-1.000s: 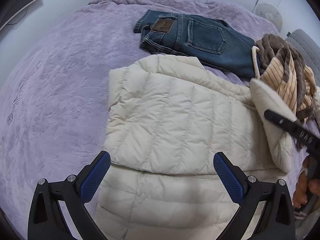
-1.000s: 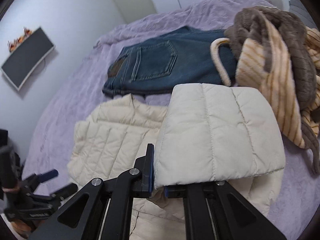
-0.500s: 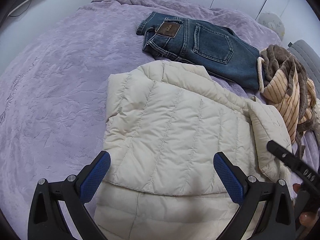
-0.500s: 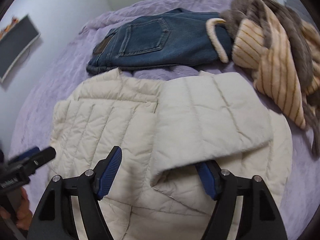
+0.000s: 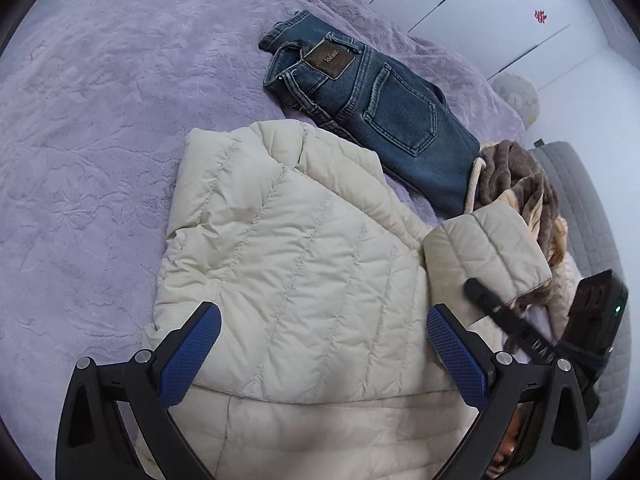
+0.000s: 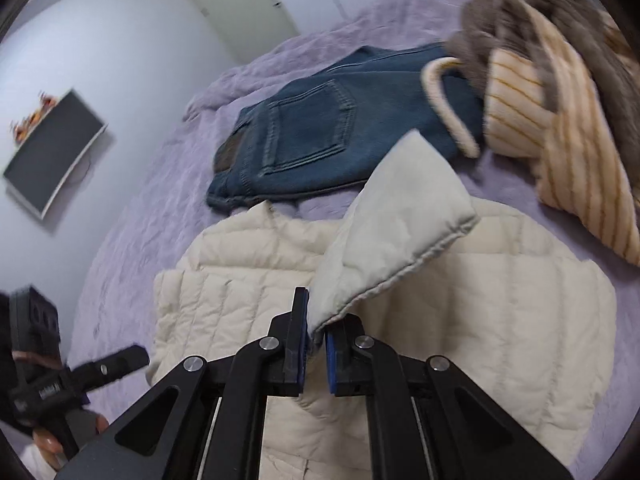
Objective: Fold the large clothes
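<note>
A cream quilted puffer jacket lies flat on the purple bedspread. My left gripper hovers open just above its body, with nothing between the blue pads. My right gripper is shut on the corner of the jacket sleeve, and the sleeve end stands lifted off the jacket. In the left wrist view the raised sleeve sits at the jacket's right side, with the right gripper's finger against it. The left gripper shows at the lower left of the right wrist view, held by a hand.
Folded blue jeans lie beyond the jacket's collar. A brown and tan striped garment is heaped to their right, partly on the jeans. A grey quilted cushion borders the bed on the right. A dark screen hangs on the wall.
The right gripper let the sleeve drop flat and stood open half a second ago; now it is shut on the sleeve's corner again and lifts it. The left gripper rolled and shifted over the jacket.
</note>
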`<state>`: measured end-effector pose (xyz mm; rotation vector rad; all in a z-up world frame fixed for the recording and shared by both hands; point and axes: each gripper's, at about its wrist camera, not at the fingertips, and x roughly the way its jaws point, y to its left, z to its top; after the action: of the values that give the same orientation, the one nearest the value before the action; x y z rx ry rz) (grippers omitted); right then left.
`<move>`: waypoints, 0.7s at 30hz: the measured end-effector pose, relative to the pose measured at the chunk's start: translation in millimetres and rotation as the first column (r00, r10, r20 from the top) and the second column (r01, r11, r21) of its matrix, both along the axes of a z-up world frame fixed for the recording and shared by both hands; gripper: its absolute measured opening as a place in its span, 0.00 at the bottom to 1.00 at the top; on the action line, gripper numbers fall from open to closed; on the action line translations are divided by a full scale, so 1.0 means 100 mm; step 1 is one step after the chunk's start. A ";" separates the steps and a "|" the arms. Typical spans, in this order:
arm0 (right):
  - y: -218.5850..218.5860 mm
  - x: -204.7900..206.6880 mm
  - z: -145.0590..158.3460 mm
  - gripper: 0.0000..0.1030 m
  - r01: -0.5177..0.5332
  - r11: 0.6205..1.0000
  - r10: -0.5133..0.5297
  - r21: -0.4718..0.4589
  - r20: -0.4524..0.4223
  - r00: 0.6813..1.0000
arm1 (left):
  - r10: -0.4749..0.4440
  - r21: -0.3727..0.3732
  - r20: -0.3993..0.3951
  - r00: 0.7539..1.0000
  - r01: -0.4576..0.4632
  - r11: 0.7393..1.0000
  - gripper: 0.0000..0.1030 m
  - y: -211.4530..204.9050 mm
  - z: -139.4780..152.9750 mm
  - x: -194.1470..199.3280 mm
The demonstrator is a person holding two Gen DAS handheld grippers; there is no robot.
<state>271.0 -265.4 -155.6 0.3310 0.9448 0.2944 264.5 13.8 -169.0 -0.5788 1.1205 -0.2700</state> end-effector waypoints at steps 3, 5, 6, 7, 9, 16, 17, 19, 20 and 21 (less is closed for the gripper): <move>0.42 0.00 -0.10 0.08 -0.149 0.987 0.149 -0.054 -0.016 0.989 | 0.024 -0.115 -0.003 1.000 -0.025 0.993 1.00 0.11 0.00 0.05; 0.63 -0.03 -0.19 0.09 -0.223 0.972 0.219 -0.072 -0.055 0.974 | 0.032 -0.162 -0.006 0.999 -0.033 0.986 1.00 0.16 0.00 0.09; 0.73 -0.03 -0.25 0.09 -0.254 0.963 0.248 -0.089 -0.077 0.966 | 0.031 -0.177 -0.006 1.000 -0.031 0.984 1.00 0.17 0.00 0.12; 0.82 -0.04 -0.30 0.10 -0.284 0.952 0.273 -0.111 -0.101 0.957 | 0.023 -0.189 -0.007 1.000 -0.024 0.982 1.00 0.16 -0.01 0.14; 0.92 -0.09 -0.35 0.32 -0.316 0.936 0.299 -0.155 -0.125 0.946 | -0.006 -0.201 -0.015 1.000 0.003 0.979 1.00 0.10 -0.04 0.19; 0.51 -0.36 -0.10 0.59 -0.198 0.976 0.188 -0.094 -0.111 0.976 | -0.119 -0.120 -0.078 0.990 0.109 0.987 1.00 -0.27 -0.25 0.32; 0.39 -0.42 -0.09 0.59 -0.171 0.983 0.162 -0.063 -0.119 0.980 | -0.125 -0.111 -0.083 0.989 0.115 0.987 1.00 -0.32 -0.27 0.34; 0.09 -0.58 -0.13 0.59 -0.113 0.994 0.112 0.000 -0.147 0.983 | -0.132 -0.096 -0.084 0.988 0.123 0.988 0.98 -0.39 -0.28 0.37; -0.04 -0.66 -0.17 0.59 -0.084 0.996 0.088 0.032 -0.167 0.982 | -0.133 -0.086 -0.081 0.988 0.126 0.988 0.96 -0.43 -0.28 0.38; -0.16 -0.73 -0.21 0.59 -0.052 0.997 0.063 0.063 -0.189 0.980 | -0.132 -0.076 -0.080 0.988 0.126 0.989 0.87 -0.46 -0.27 0.39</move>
<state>197.5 -281.0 -176.2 0.3903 1.1374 0.3484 303.8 -32.1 -196.4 -0.5850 1.2363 -0.4017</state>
